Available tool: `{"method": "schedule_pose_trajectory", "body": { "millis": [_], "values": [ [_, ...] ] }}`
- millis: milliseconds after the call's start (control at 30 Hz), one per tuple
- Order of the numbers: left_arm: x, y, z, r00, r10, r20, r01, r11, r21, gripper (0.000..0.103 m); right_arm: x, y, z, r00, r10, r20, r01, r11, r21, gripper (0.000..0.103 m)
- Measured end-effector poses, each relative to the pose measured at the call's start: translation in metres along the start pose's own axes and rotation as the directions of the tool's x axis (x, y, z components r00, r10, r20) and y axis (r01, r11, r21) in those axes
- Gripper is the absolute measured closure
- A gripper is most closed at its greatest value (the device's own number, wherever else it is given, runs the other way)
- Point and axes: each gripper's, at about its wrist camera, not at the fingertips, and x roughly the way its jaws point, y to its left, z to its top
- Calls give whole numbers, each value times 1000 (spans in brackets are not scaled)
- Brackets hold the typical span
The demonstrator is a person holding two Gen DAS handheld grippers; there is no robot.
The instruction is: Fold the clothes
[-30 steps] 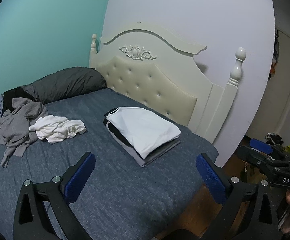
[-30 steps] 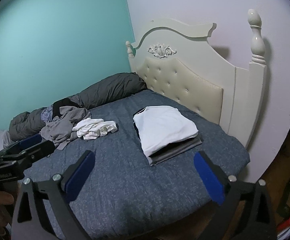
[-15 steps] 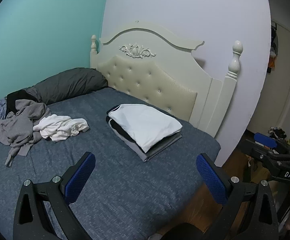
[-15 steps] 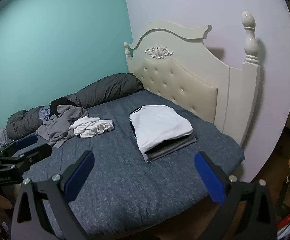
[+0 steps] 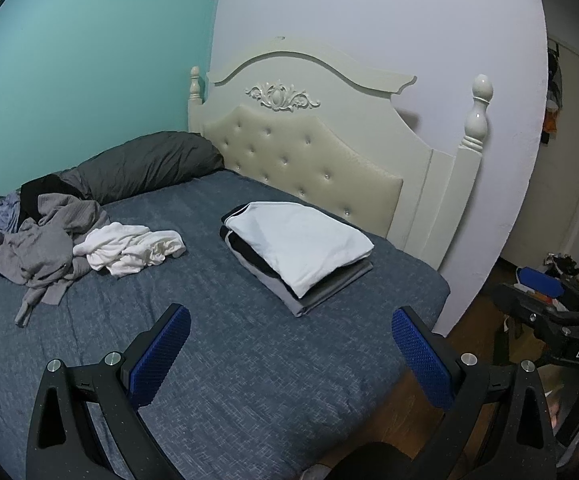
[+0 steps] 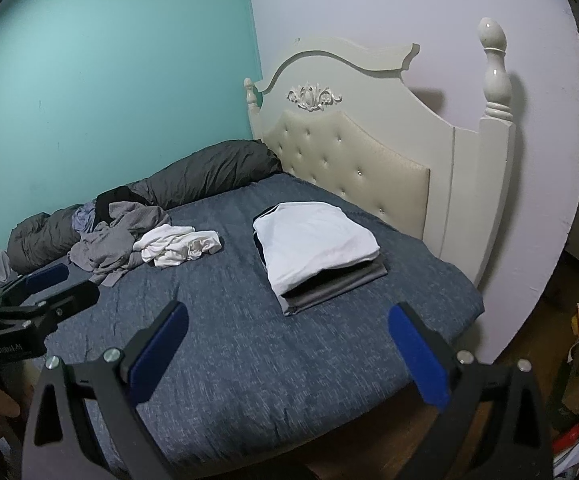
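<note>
At the left of the left-wrist view, against the rolled dark grey duvet by the teal wall, lies a heap of crumpled grey garments with a rumpled white cotton shirt touching its right edge; these look like the pieces yet to be folded, kept to one side so they do not mix with finished work. Right of centre, near the cream tufted headboard, a neat stack of folded clothes sits on the blue-grey bedspread, a white piece on top of grey and dark ones. The bare spread between looks like working room. Low in each frame, the left tongs and right tongs gape wide and hold nothing, well back from the bed, probably between garments; the white shirt seems the likely next pick.
</note>
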Motion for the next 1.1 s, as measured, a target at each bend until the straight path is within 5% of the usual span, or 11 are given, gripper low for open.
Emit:
{"method": "schedule_pose_trajectory", "body": {
  "millis": [1100],
  "values": [
    [3,0,-7,1000,12,4,-12,1000,-8,0,8,1,-10,1000,7,-29,-7,1000,10,2]
  ]
}}
